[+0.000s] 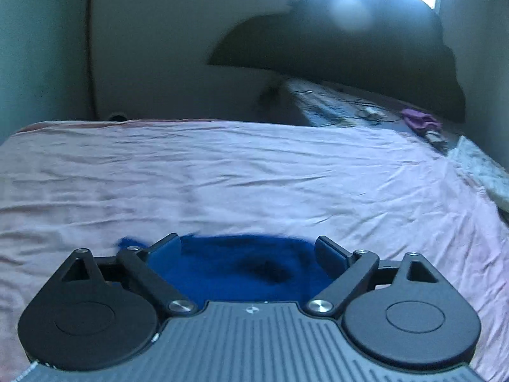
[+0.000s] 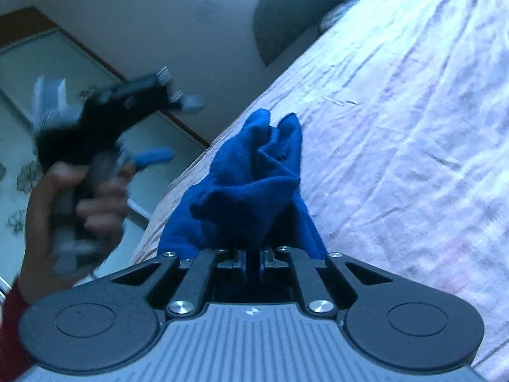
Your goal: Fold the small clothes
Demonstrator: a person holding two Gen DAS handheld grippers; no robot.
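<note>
Covering the bed: a wrinkled pale pink cotton sheet (image 1: 254, 172) fills most of both views; it lies creased across the mattress, and in the right wrist view it slopes away to the upper right
Background: a plain light wall stands behind the bed; a dark rounded shape (image 1: 350, 47) sits against the bright window; a small purple crumpled item (image 1: 418, 119) lies far off at the right edge, too blurred to identify
Blue garment: a small deep-blue soft knit cloth (image 2: 254, 191) is bunched in folds; its near end is pinched, and the rest lies forward on the sheet near the bed's edge; in the left wrist view it lies on the sheet right in front of the tool
Right gripper (image 2: 253, 259): black two-finger tool; jaws closed tight on the blue cloth, which runs between the pads
Left gripper (image 1: 248, 248): black two-finger tool; jaws spread wide, pressing on nothing, the blue cloth below and between them; in the right wrist view it appears blurred, off the bed's edge
Person's hand (image 2: 79, 203): wrapped round the left gripper's handle; a red sleeve (image 2: 12, 328) shows at the wrist
</note>
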